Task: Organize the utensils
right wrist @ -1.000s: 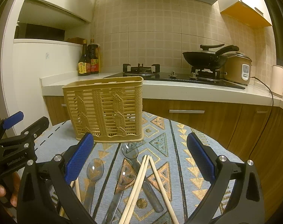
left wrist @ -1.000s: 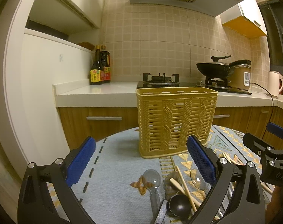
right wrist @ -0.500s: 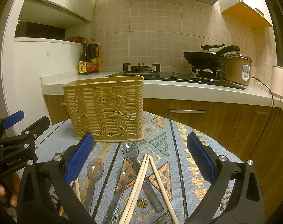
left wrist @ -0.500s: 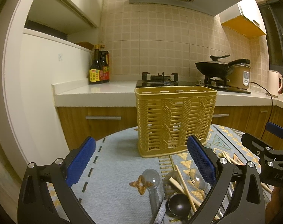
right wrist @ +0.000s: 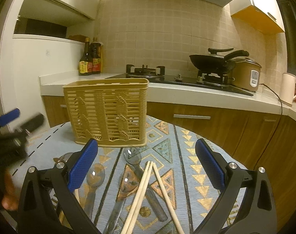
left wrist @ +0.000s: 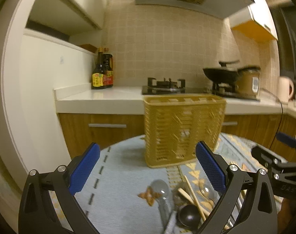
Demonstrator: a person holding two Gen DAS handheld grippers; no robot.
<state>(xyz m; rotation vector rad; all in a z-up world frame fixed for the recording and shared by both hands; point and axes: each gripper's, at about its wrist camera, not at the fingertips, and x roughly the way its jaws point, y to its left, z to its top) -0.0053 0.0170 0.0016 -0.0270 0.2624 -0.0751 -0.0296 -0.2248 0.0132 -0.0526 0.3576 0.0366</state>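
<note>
A tan slotted utensil basket (left wrist: 184, 128) (right wrist: 107, 113) stands upright on the patterned blue tablecloth (right wrist: 187, 156). In front of it lie several clear-bowled spoons (right wrist: 95, 175) (left wrist: 161, 191), a small black spoon (left wrist: 188, 214) and wooden chopsticks (right wrist: 146, 185) (left wrist: 192, 193). My left gripper (left wrist: 147, 167) is open and empty, hovering over the cloth left of the pile. My right gripper (right wrist: 147, 167) is open and empty above the chopsticks and spoons. Each gripper shows at the edge of the other's view: the right gripper (left wrist: 278, 167) and the blurred left gripper (right wrist: 11, 132).
Behind the round table runs a white kitchen counter (right wrist: 187, 91) with wooden drawers below. On it are sauce bottles (right wrist: 90, 58), a gas hob (right wrist: 146, 71), a black wok (right wrist: 214, 61), a rice cooker (right wrist: 247, 74) and a kettle (right wrist: 290, 87). A white wall panel (left wrist: 36, 97) stands at left.
My left gripper has lifted slightly and is blurred with motion; the scene sits a little lower in its view. The right gripper has barely moved. Both stay open.
</note>
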